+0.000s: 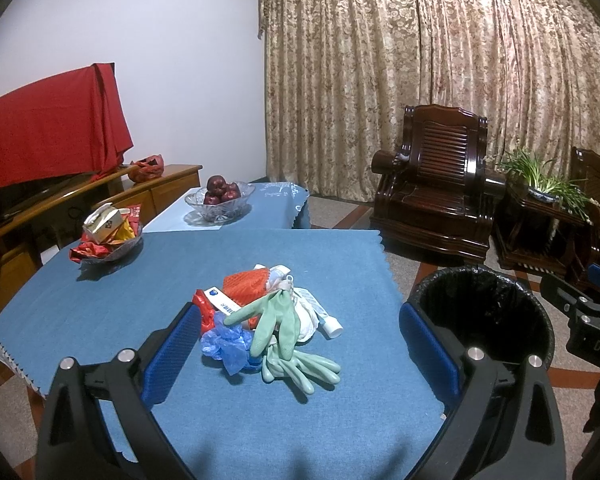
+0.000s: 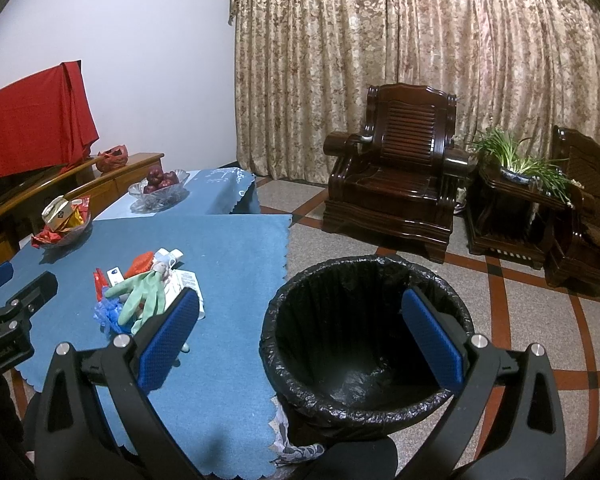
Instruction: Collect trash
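Observation:
A pile of trash [image 1: 268,316] lies in the middle of the blue-clothed table [image 1: 100,300]: pale green gloves [image 1: 288,344], a crumpled blue bag [image 1: 228,344], an orange net, a white tube and wrappers. It also shows in the right wrist view [image 2: 148,292]. A bin with a black liner [image 2: 364,340] stands on the floor right of the table, also seen in the left wrist view [image 1: 484,312]. My left gripper [image 1: 300,356] is open and empty, hovering just before the pile. My right gripper [image 2: 300,340] is open and empty above the bin's near rim.
A glass dish of snack packets [image 1: 108,236] sits at the table's far left. A glass bowl of red apples [image 1: 220,198] stands on a second table behind. A dark wooden armchair [image 2: 396,184], a side table with a plant [image 2: 512,176] and a wooden sideboard [image 1: 60,208] surround the area.

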A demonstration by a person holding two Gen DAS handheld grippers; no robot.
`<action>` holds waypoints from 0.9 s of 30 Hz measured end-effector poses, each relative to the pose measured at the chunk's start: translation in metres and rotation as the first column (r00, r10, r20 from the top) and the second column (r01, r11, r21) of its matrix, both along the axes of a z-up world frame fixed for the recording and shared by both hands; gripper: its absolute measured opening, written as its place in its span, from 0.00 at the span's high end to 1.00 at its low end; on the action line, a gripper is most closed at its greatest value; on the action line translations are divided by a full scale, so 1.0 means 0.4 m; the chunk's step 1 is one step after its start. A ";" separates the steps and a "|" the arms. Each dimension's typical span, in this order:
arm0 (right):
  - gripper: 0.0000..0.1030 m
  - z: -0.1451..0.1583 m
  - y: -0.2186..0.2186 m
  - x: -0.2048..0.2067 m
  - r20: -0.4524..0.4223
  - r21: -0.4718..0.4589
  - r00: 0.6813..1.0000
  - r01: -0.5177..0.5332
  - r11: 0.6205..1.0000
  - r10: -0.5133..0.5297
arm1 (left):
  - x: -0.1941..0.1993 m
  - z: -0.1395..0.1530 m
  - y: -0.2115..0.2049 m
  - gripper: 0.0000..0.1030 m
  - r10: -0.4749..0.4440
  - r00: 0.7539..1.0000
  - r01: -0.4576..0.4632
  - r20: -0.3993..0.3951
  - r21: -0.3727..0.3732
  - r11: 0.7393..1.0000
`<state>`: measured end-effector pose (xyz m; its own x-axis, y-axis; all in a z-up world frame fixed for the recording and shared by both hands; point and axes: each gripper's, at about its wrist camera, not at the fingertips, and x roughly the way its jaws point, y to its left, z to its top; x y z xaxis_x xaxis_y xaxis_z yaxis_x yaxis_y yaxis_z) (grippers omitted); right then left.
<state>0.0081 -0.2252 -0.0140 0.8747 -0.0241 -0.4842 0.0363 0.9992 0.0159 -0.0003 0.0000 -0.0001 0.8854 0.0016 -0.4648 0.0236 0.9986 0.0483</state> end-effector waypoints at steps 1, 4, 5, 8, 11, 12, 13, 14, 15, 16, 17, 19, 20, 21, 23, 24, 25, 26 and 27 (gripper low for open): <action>0.05 0.000 0.000 0.000 0.000 0.001 1.000 0.001 1.000 -0.001 | 0.000 0.000 0.000 0.06 0.000 1.000 0.000 0.000 0.000 1.000; 0.05 0.000 0.000 0.001 -0.001 0.000 1.000 0.001 1.000 -0.001 | 0.000 0.000 0.000 0.06 0.000 1.000 0.000 -0.001 -0.001 1.000; 0.05 0.000 0.000 0.001 -0.001 0.000 1.000 0.000 1.000 0.000 | 0.000 0.000 0.000 0.06 0.000 1.000 0.000 -0.001 -0.001 1.000; 0.05 -0.011 -0.017 -0.004 -0.001 -0.001 1.000 0.000 1.000 0.000 | -0.004 0.005 -0.003 0.06 0.002 1.000 -0.002 -0.001 -0.002 1.000; 0.04 -0.019 -0.029 -0.009 -0.002 -0.002 1.000 -0.002 1.000 0.002 | -0.009 0.014 -0.007 0.06 0.002 1.000 -0.002 -0.001 -0.004 1.000; 0.05 -0.020 -0.030 -0.010 -0.001 -0.002 1.000 -0.002 1.000 0.002 | -0.008 0.012 -0.006 0.06 0.002 1.000 -0.002 -0.001 -0.003 1.000; 0.05 -0.017 -0.023 -0.007 -0.002 -0.001 1.000 -0.002 1.000 0.002 | -0.008 0.012 -0.006 0.06 0.002 1.000 -0.002 -0.001 -0.003 1.000; 0.05 -0.020 -0.027 -0.008 -0.002 -0.001 1.000 -0.003 1.000 0.003 | -0.008 0.013 -0.006 0.06 0.002 1.000 -0.002 -0.001 -0.002 1.000; 0.05 -0.015 -0.023 -0.006 -0.002 -0.001 1.000 -0.002 1.000 0.002 | -0.008 0.013 -0.006 0.06 0.003 1.000 -0.003 -0.001 -0.003 1.000; 0.05 -0.018 -0.028 -0.005 -0.003 -0.002 1.000 -0.004 1.000 0.004 | -0.007 0.019 -0.004 0.06 0.003 1.000 -0.003 -0.002 -0.005 1.000; 0.05 -0.024 -0.035 -0.008 -0.005 -0.003 1.000 -0.006 1.000 0.006 | -0.002 0.018 -0.012 0.06 0.004 1.000 -0.004 -0.003 -0.007 1.000; 0.05 -0.012 -0.003 0.012 -0.007 -0.004 1.000 -0.009 1.000 0.009 | 0.022 0.002 0.006 0.06 0.005 1.000 -0.006 -0.006 -0.011 1.000; 0.05 -0.008 0.017 0.026 -0.009 -0.006 1.000 -0.012 1.000 0.012 | 0.024 0.004 0.004 0.06 0.006 1.000 -0.006 -0.007 -0.013 1.000; 0.05 -0.010 0.018 0.028 -0.009 -0.006 1.000 -0.015 1.000 0.015 | 0.015 0.006 0.017 0.06 0.003 1.000 -0.003 -0.009 -0.021 1.000; 0.05 -0.010 0.036 0.041 -0.009 -0.009 1.000 -0.022 1.000 0.021 | 0.014 0.007 0.018 0.06 -0.004 1.000 0.004 -0.008 -0.034 0.999; 0.05 -0.013 0.040 0.046 -0.009 -0.009 1.000 -0.025 1.000 0.025 | 0.020 0.000 0.030 0.06 -0.012 1.000 0.011 -0.008 -0.057 0.998; 0.05 -0.012 0.045 0.050 -0.009 -0.010 1.000 -0.027 1.000 0.027 | 0.022 -0.004 0.036 0.06 -0.009 1.000 0.009 -0.006 -0.066 0.998; 0.05 -0.017 0.053 0.058 -0.009 -0.009 0.999 -0.032 0.999 0.032 | 0.025 -0.006 0.041 0.06 -0.004 1.000 0.003 -0.005 -0.069 0.998; 0.05 -0.022 0.061 0.065 -0.008 -0.008 0.999 -0.039 0.999 0.039 | 0.030 -0.009 0.047 0.06 0.004 1.000 -0.004 -0.004 -0.066 0.998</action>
<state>0.0343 -0.2007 -0.0227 0.8710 0.0056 -0.4912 -0.0023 1.0000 0.0074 0.0115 0.0190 -0.0038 0.8836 -0.0256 -0.4675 0.0196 0.9996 -0.0178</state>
